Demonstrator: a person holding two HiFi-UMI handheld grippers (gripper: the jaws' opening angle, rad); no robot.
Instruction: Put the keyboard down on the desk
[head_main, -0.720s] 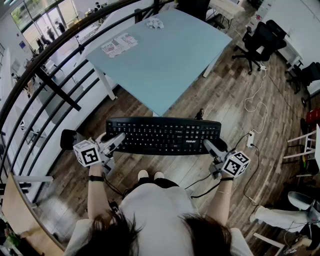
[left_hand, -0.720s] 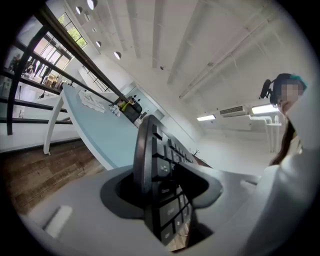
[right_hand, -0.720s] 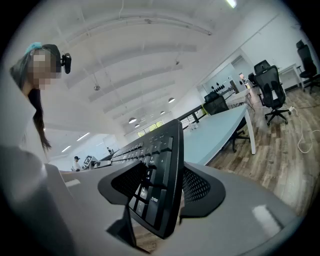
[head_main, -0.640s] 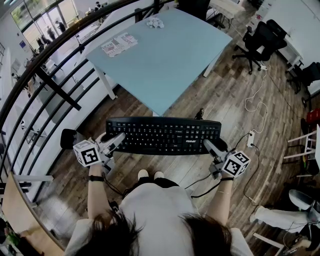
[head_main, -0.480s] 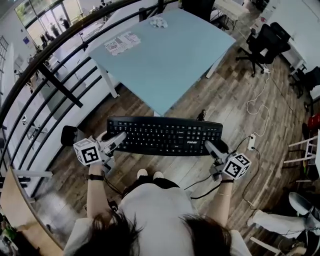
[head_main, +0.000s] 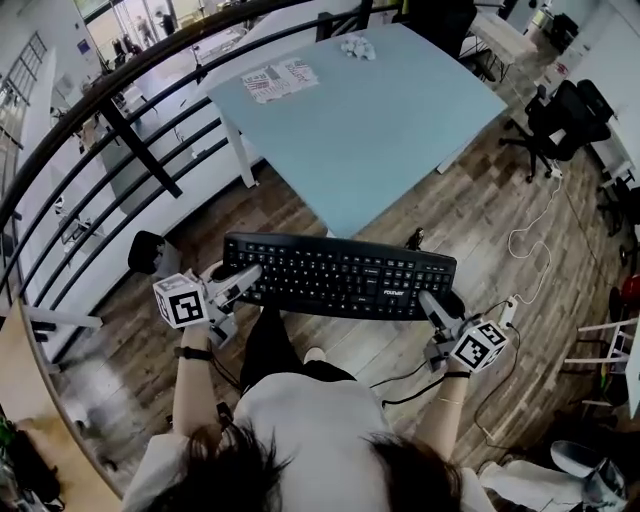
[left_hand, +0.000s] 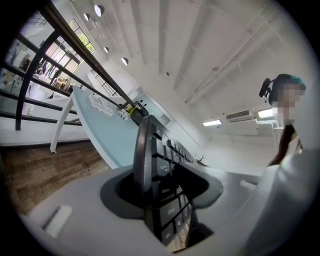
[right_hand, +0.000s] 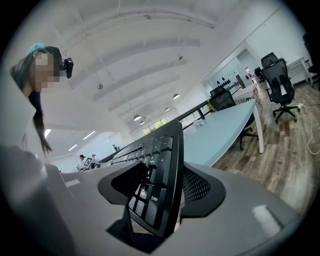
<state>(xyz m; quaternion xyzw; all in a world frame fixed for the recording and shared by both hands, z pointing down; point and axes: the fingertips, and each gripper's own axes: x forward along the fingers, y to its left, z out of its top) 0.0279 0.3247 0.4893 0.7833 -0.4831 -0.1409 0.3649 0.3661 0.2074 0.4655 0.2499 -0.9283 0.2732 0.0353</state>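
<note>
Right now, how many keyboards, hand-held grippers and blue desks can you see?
keyboard: 1
hand-held grippers: 2, the left hand-held gripper and the right hand-held gripper, each gripping one keyboard end
blue desk: 1
Total: 4

Bright, even daylight; strong fisheye distortion

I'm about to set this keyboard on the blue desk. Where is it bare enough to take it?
The desk is bare across its whole middle and down to its near corner, just ahead of the keyboard. Only the far edge is taken: the papers by the far left corner and a crumpled white thing further along that edge.
</note>
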